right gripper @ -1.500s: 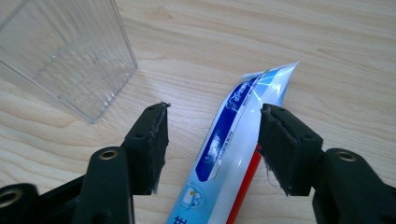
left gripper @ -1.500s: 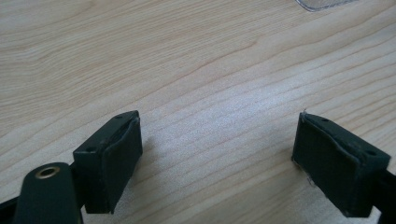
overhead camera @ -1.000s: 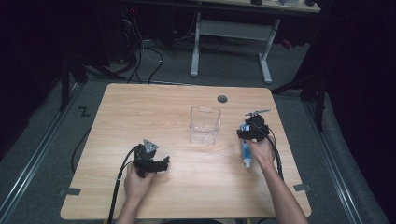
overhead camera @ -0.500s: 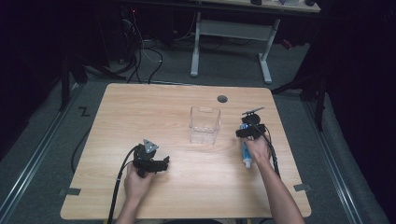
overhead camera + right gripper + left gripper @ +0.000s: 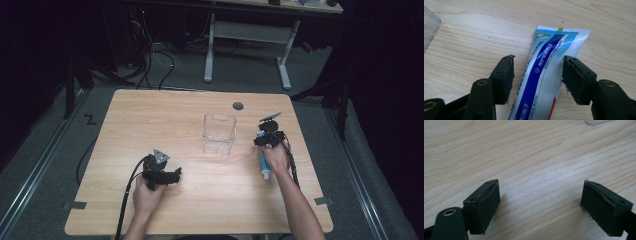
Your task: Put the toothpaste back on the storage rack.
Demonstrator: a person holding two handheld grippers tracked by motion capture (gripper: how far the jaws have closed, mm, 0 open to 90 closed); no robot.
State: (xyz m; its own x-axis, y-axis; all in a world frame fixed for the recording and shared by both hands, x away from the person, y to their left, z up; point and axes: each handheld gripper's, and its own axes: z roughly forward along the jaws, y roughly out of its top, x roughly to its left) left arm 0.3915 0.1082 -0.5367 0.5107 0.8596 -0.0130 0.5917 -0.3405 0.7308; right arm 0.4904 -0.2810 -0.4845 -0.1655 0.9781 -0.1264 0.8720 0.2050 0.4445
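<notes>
A blue and white toothpaste tube (image 5: 264, 164) (image 5: 546, 65) lies flat on the wooden table (image 5: 165, 120) at the right, its crimped end pointing away from the person. My right gripper (image 5: 264, 141) (image 5: 537, 77) is lowered over it. The tube lies between the two jaws, which have just been closing. The right pad is at the tube's edge, and a gap remains beside the left pad. My left gripper (image 5: 176, 175) (image 5: 540, 205) rests near the table's front left, open, with bare wood between its jaws.
A clear plastic container (image 5: 219, 134) (image 5: 429, 27) (image 5: 599, 122) stands upright at the table's middle, left of the right gripper. A dark round grommet (image 5: 238, 106) sits near the far edge. Cables trail from both grippers toward the person.
My right gripper has shifted slightly left and down onto the tube's far end. The left gripper has stayed in place.
</notes>
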